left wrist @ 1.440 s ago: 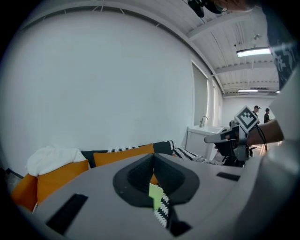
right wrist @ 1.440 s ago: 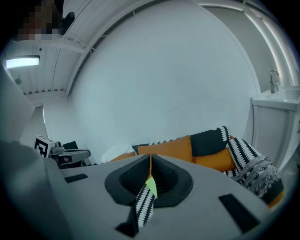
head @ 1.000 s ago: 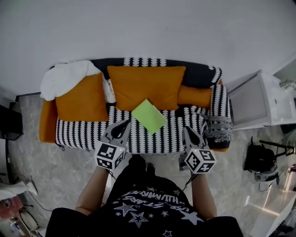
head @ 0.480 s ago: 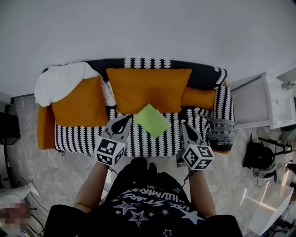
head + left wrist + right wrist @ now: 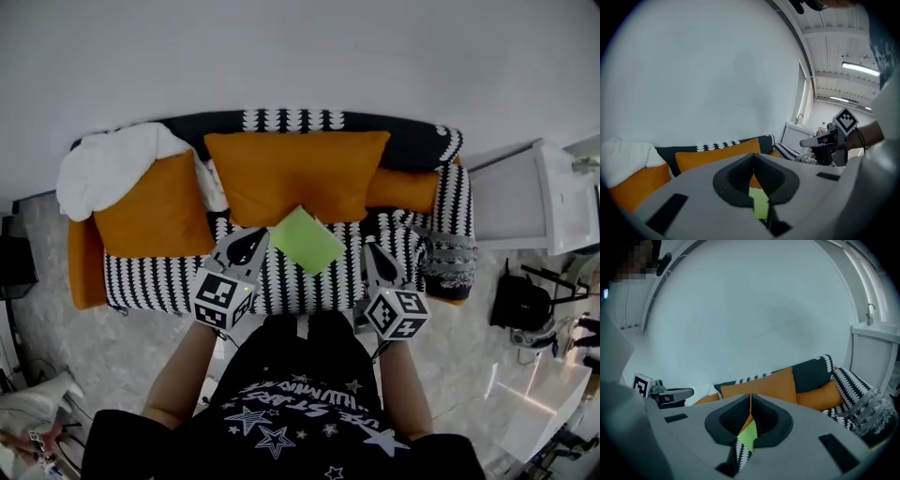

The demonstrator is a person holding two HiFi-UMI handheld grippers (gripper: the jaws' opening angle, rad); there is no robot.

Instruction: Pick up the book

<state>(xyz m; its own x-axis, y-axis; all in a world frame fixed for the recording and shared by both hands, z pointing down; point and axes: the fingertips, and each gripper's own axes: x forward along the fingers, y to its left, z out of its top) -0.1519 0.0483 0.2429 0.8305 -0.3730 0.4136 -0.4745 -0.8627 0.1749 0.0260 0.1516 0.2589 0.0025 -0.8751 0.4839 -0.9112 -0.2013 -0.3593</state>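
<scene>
Left gripper [image 5: 251, 240] and right gripper [image 5: 373, 251], both clenched and empty, have edged lower toward the sofa [image 5: 159, 281]. Green book [image 5: 307, 240] lies on its seat between them, untouched; we judge approach continuing, jaws yet to open.

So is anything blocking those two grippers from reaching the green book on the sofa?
Nothing visible. The green book lies uncovered on the striped seat, before the middle orange cushion. The left gripper and right gripper flank it, jaws together.
</scene>
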